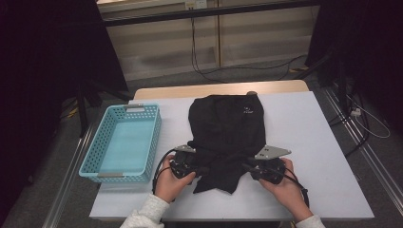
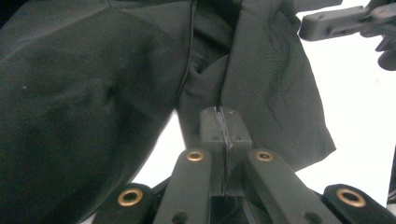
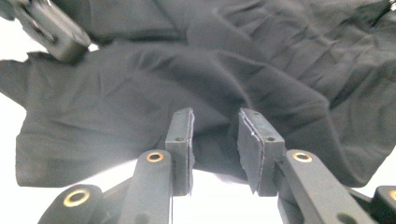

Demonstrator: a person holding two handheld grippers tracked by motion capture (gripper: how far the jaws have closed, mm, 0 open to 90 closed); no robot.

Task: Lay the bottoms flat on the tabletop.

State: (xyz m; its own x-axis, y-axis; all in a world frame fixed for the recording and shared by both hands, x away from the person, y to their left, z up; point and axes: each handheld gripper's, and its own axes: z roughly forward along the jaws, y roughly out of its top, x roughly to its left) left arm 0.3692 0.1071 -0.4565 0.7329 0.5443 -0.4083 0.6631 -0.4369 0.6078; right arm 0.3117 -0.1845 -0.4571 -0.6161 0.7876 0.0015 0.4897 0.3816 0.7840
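A black garment (image 1: 227, 126) lies spread on the white table (image 1: 309, 142), its near end bunched between my two grippers. My left gripper (image 1: 199, 169) is at the garment's near left edge. In the left gripper view its jaws (image 2: 223, 116) are pressed together, with a fold of the black cloth (image 2: 93, 93) running down into them. My right gripper (image 1: 248, 166) is at the near right edge. In the right gripper view its jaws (image 3: 215, 119) stand apart, the cloth's hem (image 3: 233, 56) lies across the gap, and the pads do not press on it.
A turquoise mesh basket (image 1: 157, 135) stands on the table's left side, beside the left hand. Bare white table shows right of the garment. Cables trail over the floor behind the table, and black drapes hang at both sides.
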